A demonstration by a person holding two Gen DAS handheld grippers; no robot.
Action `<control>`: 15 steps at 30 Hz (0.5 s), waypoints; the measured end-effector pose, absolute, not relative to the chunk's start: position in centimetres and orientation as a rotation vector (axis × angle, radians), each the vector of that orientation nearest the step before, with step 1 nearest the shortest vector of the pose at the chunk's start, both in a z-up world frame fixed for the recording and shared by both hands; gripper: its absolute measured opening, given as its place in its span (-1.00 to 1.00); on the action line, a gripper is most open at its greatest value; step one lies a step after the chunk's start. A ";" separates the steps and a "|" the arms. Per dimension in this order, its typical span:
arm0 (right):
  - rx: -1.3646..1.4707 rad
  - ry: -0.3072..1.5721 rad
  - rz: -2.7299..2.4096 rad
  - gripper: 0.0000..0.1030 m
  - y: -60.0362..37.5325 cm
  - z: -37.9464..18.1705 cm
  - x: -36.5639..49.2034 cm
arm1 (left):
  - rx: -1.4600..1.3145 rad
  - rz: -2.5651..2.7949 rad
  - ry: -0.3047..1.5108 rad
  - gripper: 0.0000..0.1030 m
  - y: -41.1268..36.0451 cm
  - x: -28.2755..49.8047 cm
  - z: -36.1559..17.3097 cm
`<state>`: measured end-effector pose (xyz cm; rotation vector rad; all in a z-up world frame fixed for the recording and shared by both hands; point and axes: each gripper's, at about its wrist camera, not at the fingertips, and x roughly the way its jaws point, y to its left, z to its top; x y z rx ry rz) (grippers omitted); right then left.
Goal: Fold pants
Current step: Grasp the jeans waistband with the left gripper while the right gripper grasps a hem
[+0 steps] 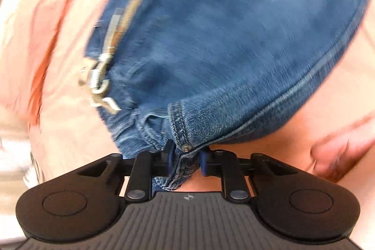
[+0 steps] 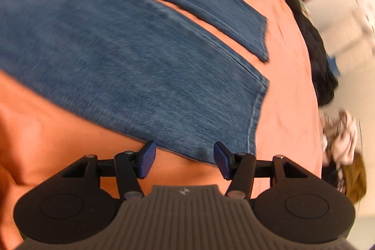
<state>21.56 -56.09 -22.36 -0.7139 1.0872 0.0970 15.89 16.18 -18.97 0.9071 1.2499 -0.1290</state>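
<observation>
The pants are blue jeans (image 1: 222,34) spread on an orange bed sheet (image 1: 54,90). In the left wrist view my left gripper (image 1: 185,159) is shut on the waistband corner by a rivet, and the open zipper (image 1: 112,43) lies to the left. In the right wrist view both legs (image 2: 121,57) lie flat side by side with a narrow gap, hems toward the right. My right gripper (image 2: 185,161) is open and empty, its blue pads (image 2: 147,159) at the near edge of the closer leg by its hem.
The orange sheet (image 2: 288,90) reaches the bed's edge at the right. Beyond it lie a dark garment (image 2: 321,67), a pale patterned bundle of clothes (image 2: 339,135) and a white wall. Both views are motion-blurred.
</observation>
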 end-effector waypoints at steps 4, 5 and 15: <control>-0.848 1.057 0.213 0.17 -55.2 -23.2 20.1 | 0.713 -0.023 1.218 -0.62 16.6 17.4 -15.6; -0.896 1.052 0.237 0.17 -54.9 -23.6 19.8 | 0.677 -0.004 1.211 -0.62 16.7 17.7 -15.0; -1.115 0.937 0.147 -0.63 -55.3 -26.9 19.6 | 0.473 0.128 1.107 -0.61 17.3 17.4 -10.6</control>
